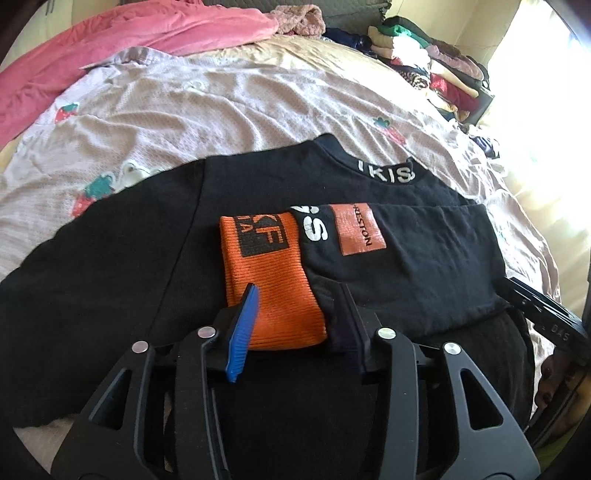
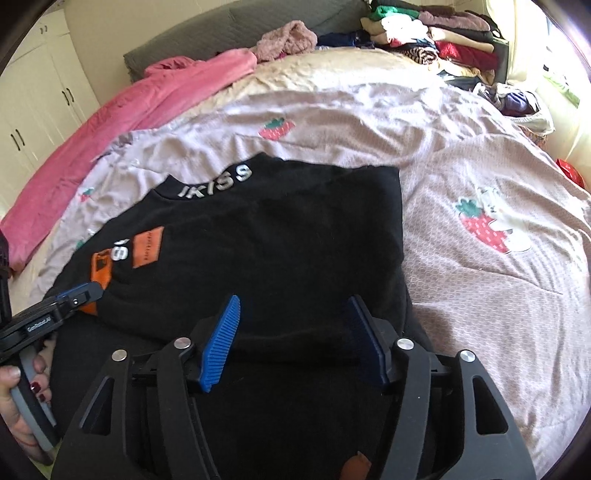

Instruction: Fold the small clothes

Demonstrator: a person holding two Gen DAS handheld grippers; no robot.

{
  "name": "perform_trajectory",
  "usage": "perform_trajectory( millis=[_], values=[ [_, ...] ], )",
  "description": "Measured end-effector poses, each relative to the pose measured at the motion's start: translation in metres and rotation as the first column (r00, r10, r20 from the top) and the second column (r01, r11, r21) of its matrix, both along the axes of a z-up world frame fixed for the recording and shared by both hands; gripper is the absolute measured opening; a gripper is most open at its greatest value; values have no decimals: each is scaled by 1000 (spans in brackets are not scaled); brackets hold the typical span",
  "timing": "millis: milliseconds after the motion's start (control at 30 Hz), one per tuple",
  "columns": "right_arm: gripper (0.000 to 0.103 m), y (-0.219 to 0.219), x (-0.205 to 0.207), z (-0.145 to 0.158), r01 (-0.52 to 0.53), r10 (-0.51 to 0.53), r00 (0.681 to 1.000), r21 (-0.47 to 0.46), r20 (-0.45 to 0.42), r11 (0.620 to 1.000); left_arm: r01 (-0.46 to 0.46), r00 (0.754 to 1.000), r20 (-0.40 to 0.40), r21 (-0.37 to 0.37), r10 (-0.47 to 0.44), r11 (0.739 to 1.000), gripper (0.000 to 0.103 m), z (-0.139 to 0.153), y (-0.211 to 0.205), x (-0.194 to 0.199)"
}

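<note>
A black sweatshirt [image 1: 122, 258] with white collar letters lies flat on the bed, one sleeve folded across its body. The sleeve ends in an orange ribbed cuff [image 1: 266, 273]. My left gripper [image 1: 297, 288] stands open over that cuff, which lies loose between the pads with a gap on the right side. In the right wrist view the same sweatshirt [image 2: 277, 229] shows its folded right side. My right gripper [image 2: 295, 301] is open above the near black hem, nothing pinched. The left gripper [image 2: 86, 293] shows at the orange cuff [image 2: 101, 271], held by a hand [image 2: 18, 387].
The bed carries a pale strawberry-print cover [image 2: 480, 258]. A pink blanket [image 1: 110, 48] lies at the far left. A stack of folded clothes [image 2: 443, 33] sits at the far right corner. White wardrobe doors [image 2: 33, 107] stand to the left.
</note>
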State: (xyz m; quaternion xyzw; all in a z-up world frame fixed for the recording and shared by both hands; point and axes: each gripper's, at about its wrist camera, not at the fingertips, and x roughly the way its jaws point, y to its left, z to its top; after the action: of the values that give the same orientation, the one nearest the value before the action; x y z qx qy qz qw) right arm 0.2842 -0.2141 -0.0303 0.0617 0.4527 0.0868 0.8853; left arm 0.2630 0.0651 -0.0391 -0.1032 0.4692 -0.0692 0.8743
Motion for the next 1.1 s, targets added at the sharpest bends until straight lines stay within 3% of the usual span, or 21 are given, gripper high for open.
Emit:
perform_trajectory(
  millis=[200, 300, 400, 567, 733, 1100],
  values=[
    [75, 4, -16, 22, -26, 26, 998, 10, 52, 1000, -36, 997, 67, 27, 34, 999, 50, 22, 14, -22],
    [80, 12, -23, 33, -45, 44, 996, 13, 75, 999, -78, 992, 106, 36, 74, 996, 67, 35, 29, -38],
    [91, 23, -31, 44, -76, 73, 992, 23, 107, 997, -119, 985, 134, 44, 112, 992, 75, 48, 45, -53],
    [94, 58, -41, 60, -150, 145, 979, 20, 141, 989, -204, 966, 173, 46, 193, 978, 87, 67, 79, -78],
    [95, 104, -49, 73, -250, 241, 955, 30, 170, 968, -273, 947, 200, 90, 252, 958, 89, 75, 107, -99],
    [97, 195, -58, 83, -402, 393, 899, 6, 194, 916, -374, 917, 193, 107, 350, 921, 89, 71, 167, -136]
  ],
)
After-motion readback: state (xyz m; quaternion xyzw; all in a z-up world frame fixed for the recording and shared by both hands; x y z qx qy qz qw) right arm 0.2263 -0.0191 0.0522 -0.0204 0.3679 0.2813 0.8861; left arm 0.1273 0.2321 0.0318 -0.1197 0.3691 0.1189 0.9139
